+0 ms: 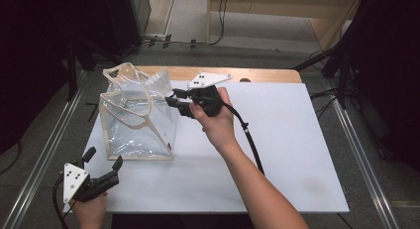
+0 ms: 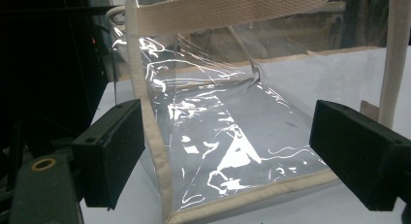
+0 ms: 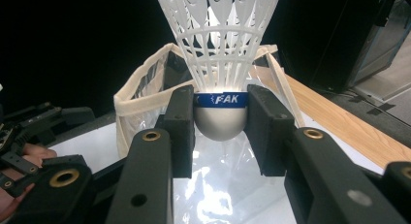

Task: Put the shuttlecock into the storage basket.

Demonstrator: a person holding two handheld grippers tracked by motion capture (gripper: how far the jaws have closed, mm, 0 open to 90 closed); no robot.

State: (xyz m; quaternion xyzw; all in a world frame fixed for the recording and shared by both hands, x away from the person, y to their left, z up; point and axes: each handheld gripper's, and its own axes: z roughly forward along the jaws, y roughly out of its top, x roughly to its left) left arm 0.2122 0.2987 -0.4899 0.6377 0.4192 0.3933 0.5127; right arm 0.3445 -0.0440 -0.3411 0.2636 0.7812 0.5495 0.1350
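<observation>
- Right gripper [image 3: 220,118] clamping a white plastic shuttlecock [image 3: 220,64] by its rounded cork base, pads pressing on either side at the blue band, skirt fanning upward away from the jaws.
- Holding the shuttlecock at the upper right rim of the clear plastic tote bag [image 1: 138,117], which is standing open toward the left of the white table [image 1: 277,154].
- Left gripper [image 1: 104,162] waiting off the bag's near left corner, jaws spread wide and gripping nothing, bag's beige-trimmed edge [image 2: 162,161] lying between them untouched.
- Judging the shuttlecock as very light and likely to tumble skirt-up on release; lattice skirt looking thin and crushable, so gripping at the firm base seeming the safest hold.
- Judging the bag as soft, floppy and slick, walls already creasing and sagging inward; woven beige trim or strap [image 2: 232,8] offering better purchase than the glossy film.
- Bracing the rim with the free gripper probably helping to keep the mouth open.
</observation>
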